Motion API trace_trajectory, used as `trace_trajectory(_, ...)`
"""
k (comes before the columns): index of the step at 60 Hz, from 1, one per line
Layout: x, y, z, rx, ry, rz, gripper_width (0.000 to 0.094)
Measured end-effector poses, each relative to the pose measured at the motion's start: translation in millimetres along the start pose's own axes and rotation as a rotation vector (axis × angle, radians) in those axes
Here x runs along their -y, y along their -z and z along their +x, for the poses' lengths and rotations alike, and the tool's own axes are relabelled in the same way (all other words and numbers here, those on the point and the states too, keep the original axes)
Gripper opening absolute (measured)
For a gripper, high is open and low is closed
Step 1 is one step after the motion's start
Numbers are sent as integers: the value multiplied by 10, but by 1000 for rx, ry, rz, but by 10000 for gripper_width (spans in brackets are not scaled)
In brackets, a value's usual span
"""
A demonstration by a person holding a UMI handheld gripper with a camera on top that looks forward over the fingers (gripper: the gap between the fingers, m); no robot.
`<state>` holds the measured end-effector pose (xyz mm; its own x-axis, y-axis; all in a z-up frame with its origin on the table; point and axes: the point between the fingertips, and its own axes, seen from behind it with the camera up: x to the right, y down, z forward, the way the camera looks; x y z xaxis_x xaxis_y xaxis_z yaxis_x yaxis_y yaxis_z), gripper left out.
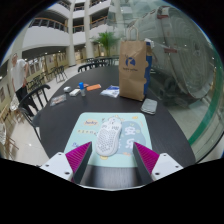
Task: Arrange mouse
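Observation:
A white mouse (109, 136) with a perforated shell lies on a pale green mouse mat (88, 127) with cartoon prints, on a dark table (75, 108). My gripper (112, 156) is open. Its pink pads (78, 157) stand on either side of the mouse's near end, with a gap at each side. The mouse rests on the mat between and just ahead of the fingertips.
A brown paper bag (133, 70) stands at the far side of the table, with a small grey box (149, 105) beside it. An orange item (93, 87) and papers (110, 92) lie farther back. Chairs (35, 95) stand beyond the table's left side.

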<state>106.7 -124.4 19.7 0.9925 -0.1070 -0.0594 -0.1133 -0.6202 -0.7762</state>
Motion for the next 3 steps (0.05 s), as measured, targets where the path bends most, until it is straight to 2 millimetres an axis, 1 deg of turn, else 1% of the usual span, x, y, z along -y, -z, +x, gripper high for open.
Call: trace_trajectory(3, -96, 210, 16, 16, -4, -3, 846)
